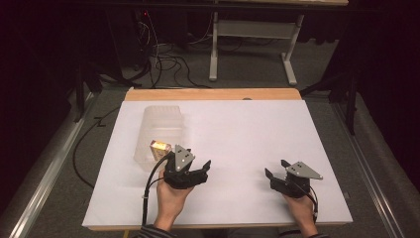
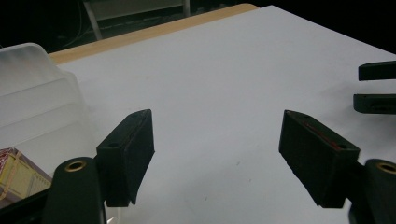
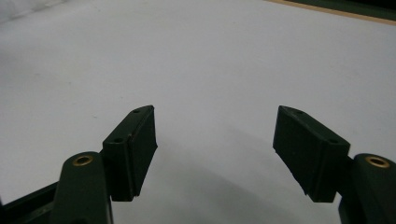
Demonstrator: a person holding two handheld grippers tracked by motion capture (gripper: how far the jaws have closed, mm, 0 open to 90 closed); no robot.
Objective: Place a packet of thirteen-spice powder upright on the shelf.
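A: Item one?
B: Small carton (image 1: pixel 160 148), yellow top, printed sides, lying inside a translucent plastic bin (image 1: pixel 161 130). The bin sits on the white sheet (image 1: pixel 247 144) toward the table's left edge, about midway between front and back.
A: Any writing legible?
B: None. In the left gripper view the carton (image 2: pixel 16 175) shows a pale yellow face with fine red print, too small to read.
A: Item two?
B: Left gripper (image 1: pixel 204 168), held in the left hand (image 1: pixel 171 198), just beside the bin's near corner. Jaws spread wide, nothing between them.
A: Item three?
B: Right gripper (image 1: pixel 276 168), held in the right hand (image 1: pixel 302 208) near the table's front right corner. Jaws likewise apart and empty, over bare sheet.
A: What differs by view?
B: The high view adds the wooden table (image 1: pixel 213 94) edge at the back, floor cables (image 1: pixel 168 62) and a white table frame (image 1: pixel 252 34) beyond. The left gripper view takes in the bin wall (image 2: pixel 32 102) at its left and the other gripper's jaw tips at its right edge. The right gripper view gives white sheet (image 3: pixel 210 60) and a strip of wooden edge.
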